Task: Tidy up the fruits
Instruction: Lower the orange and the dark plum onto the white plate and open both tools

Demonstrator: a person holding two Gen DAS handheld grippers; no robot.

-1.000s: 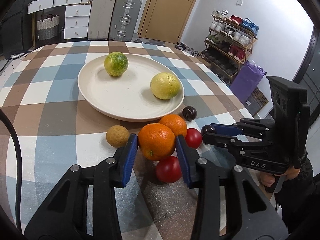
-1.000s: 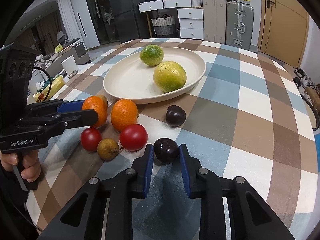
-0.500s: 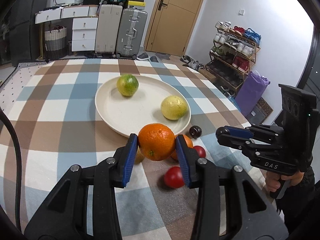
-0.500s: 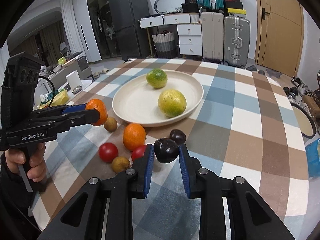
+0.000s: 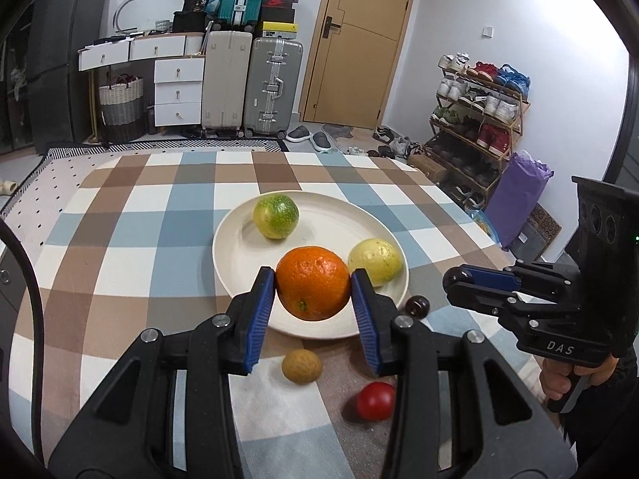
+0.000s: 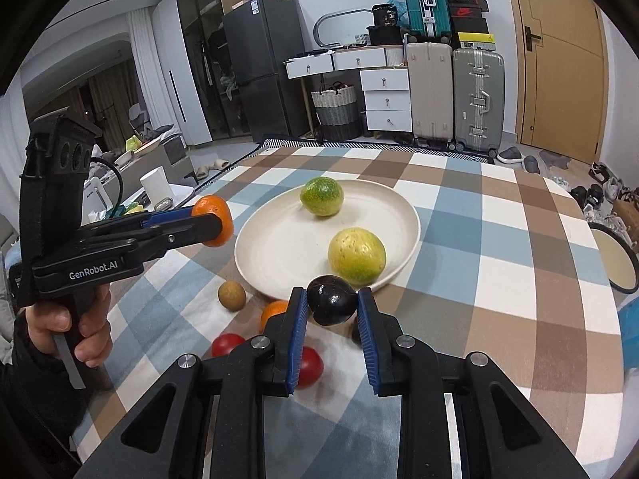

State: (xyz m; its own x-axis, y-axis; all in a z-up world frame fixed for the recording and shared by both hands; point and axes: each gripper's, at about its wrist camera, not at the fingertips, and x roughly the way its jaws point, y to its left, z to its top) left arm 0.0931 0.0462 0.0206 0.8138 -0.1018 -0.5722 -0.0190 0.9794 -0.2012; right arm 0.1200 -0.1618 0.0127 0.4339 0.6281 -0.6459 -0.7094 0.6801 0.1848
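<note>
Sitting clamped between left gripper (image 5: 313, 293) jaws: the orange (image 5: 312, 288).

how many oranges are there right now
2: one orange clamped in the left gripper above the plate's near rim, and a second orange on the table, partly hidden behind the right gripper. More may be hidden.

White letters reading "DAS" are showing on the black body of the right gripper (image 5: 459, 279), seen from the left wrist camera. "GenRobot.AI" is standing in white on the side of the left gripper (image 6: 211, 221) in the right wrist view. A black box (image 6: 385, 20) behind the white drawers is showing "36". Other box labels are too small to read.
</note>
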